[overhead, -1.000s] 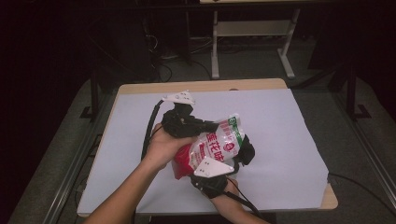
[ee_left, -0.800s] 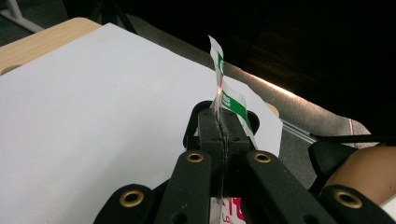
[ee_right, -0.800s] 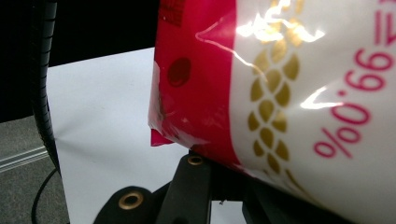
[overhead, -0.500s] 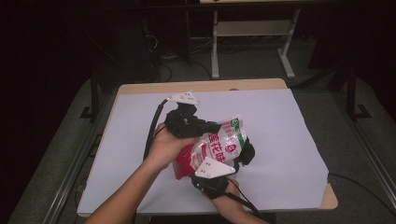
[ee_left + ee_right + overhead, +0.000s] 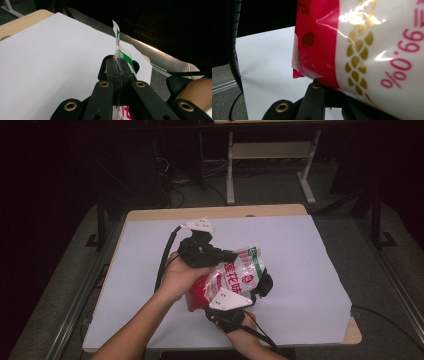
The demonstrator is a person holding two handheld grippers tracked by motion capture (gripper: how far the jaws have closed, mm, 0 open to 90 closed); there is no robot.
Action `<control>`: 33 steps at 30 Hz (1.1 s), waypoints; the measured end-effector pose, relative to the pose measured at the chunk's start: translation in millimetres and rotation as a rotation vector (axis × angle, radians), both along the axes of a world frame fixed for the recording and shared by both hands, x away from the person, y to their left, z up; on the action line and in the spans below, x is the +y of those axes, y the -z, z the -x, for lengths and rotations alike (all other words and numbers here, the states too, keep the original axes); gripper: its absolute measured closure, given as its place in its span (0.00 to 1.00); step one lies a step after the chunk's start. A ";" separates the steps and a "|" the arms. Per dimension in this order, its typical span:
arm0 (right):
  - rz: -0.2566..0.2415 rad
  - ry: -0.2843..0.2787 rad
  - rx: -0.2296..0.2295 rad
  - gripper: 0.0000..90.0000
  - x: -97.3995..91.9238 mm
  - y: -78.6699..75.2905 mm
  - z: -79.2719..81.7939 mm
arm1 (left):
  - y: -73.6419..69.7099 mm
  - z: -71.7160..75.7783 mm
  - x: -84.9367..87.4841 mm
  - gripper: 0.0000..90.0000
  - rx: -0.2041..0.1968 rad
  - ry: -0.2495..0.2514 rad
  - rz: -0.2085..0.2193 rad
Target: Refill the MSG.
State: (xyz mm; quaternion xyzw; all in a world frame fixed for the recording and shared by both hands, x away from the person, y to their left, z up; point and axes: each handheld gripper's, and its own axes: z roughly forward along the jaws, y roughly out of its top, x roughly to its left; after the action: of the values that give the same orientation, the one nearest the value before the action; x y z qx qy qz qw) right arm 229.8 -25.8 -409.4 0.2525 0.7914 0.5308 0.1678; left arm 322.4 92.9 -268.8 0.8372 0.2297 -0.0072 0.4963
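A red and white snack bag (image 5: pixel 235 276) with a green strip at its top is held up over the white-covered table (image 5: pixel 310 270). My left gripper (image 5: pixel 227 256) comes from the left and is shut on the bag's top seam; in the left gripper view the jaws (image 5: pixel 119 67) pinch the thin green and white edge of the bag (image 5: pixel 123 54). My right gripper (image 5: pixel 260 285) reaches in from below at the bag's lower side. In the right gripper view the bag (image 5: pixel 362 50) covers the jaws, so the right gripper's (image 5: pixel 330 96) pads are hidden.
Wooden table edges (image 5: pixel 215 212) frame the white sheet. A white metal stand (image 5: pixel 270 155) is on the dark floor beyond the table. Black cables (image 5: pixel 165 265) trail from both grippers. Bare sheet lies to the left, far and right of the bag.
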 end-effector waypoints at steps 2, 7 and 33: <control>-0.002 0.000 0.002 1.00 0.1 0.0 0.0 | 0.0 0.1 -0.3 1.00 -0.002 -0.002 -0.003; -0.008 0.001 0.001 1.00 0.4 0.2 -0.3 | 0.0 0.4 -1.7 1.00 0.000 -0.002 -0.003; -0.019 0.004 -0.006 1.00 0.7 -0.3 0.4 | -0.8 0.2 -10.3 1.00 -0.004 0.006 -0.047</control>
State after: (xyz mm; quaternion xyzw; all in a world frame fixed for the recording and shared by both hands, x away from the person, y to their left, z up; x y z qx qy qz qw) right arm 229.5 -25.2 -409.1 0.2541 0.7854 0.5386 0.1688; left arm 322.3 82.6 -268.0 0.8492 0.2264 -0.0015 0.4770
